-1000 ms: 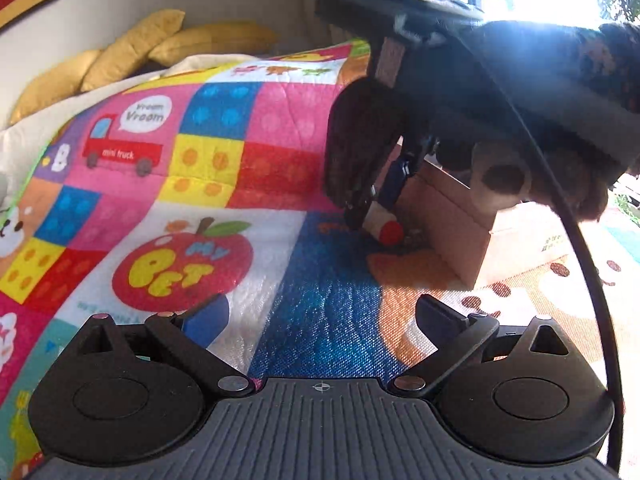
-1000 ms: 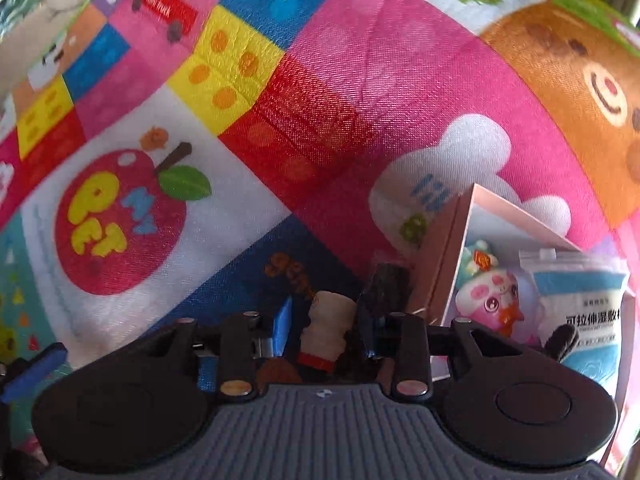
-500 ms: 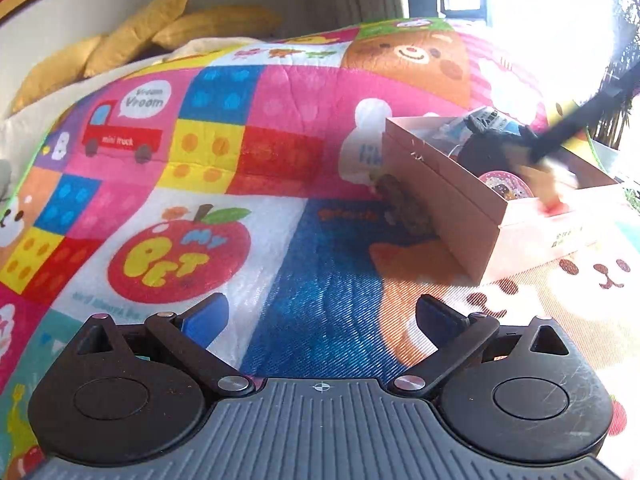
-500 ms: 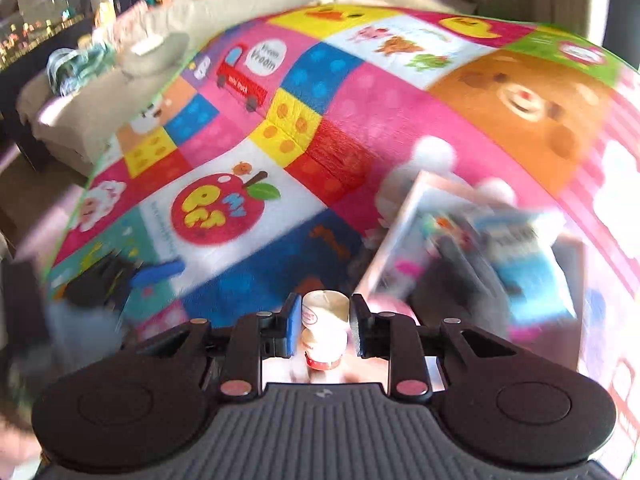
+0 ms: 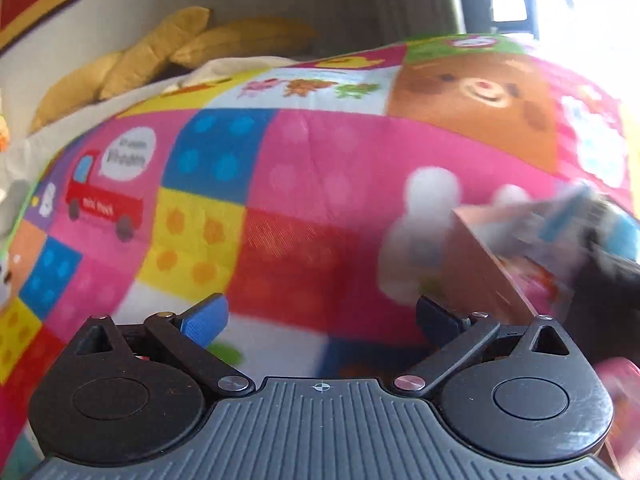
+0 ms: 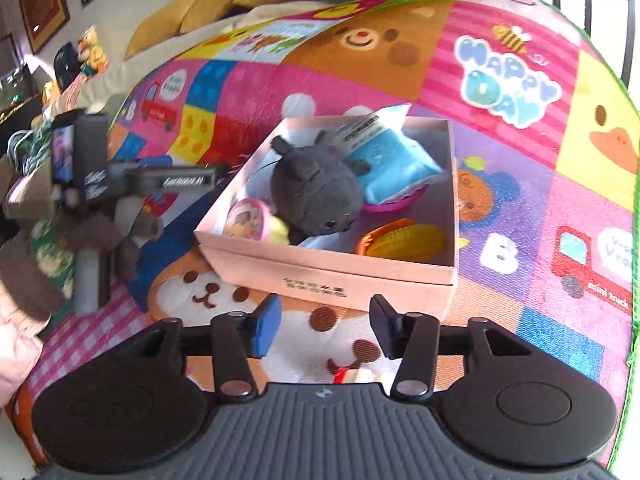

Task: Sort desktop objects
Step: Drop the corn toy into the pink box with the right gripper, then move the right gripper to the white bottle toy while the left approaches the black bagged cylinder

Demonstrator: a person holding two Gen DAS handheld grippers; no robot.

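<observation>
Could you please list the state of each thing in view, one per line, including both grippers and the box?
Right gripper: open, nothing between its fingers, jaws just opened.
Left gripper: open, empty.
Pink box: lidless, on the play mat, partly filled.
Grey plush: in the box, on top of other items.
Blue packet: in the box, leaning against the plush.
Orange brush: lying in the box's near corner.
Small white bottle: on the mat outside the box, mostly hidden.

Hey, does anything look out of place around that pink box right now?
One thing: a small cream and red item lies on the mat outside the pink box, just under the right claw, whose jaws have just been opening with nothing between them. Inside, the blue packet leans tilted over the far rim.
</observation>
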